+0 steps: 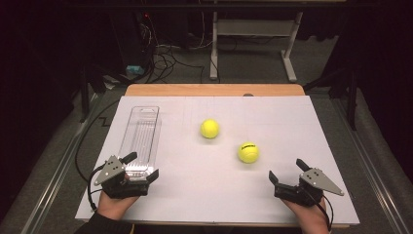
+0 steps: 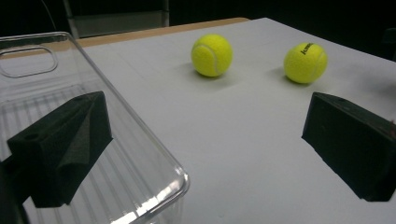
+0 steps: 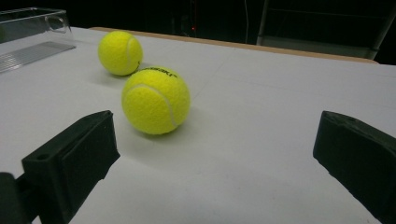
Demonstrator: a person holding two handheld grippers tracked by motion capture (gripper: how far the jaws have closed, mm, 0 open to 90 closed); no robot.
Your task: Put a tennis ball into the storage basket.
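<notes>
Left gripper [image 1: 144, 165] sits at the near-left of the white table [image 1: 292, 126], jaws spread wide, nothing between them but the near end of a clear plastic tray [image 1: 142, 136]. Its own view shows what the high view blurs: one jaw behind the tray's transparent wall, the rounded corner [image 2: 180, 179] just inside the gap, a handle slot at the far end. Tray's long axis runs away from this gripper toward the far edge. Right gripper [image 1: 286, 169] near-right, jaws equally wide apart, empty. Just ahead of it and slightly left, a tennis ball [image 3: 156, 100] with black lettering on top; second ball [image 3: 120, 52] beyond, apart from the first. Bare tabletop lies right of both balls.
</notes>
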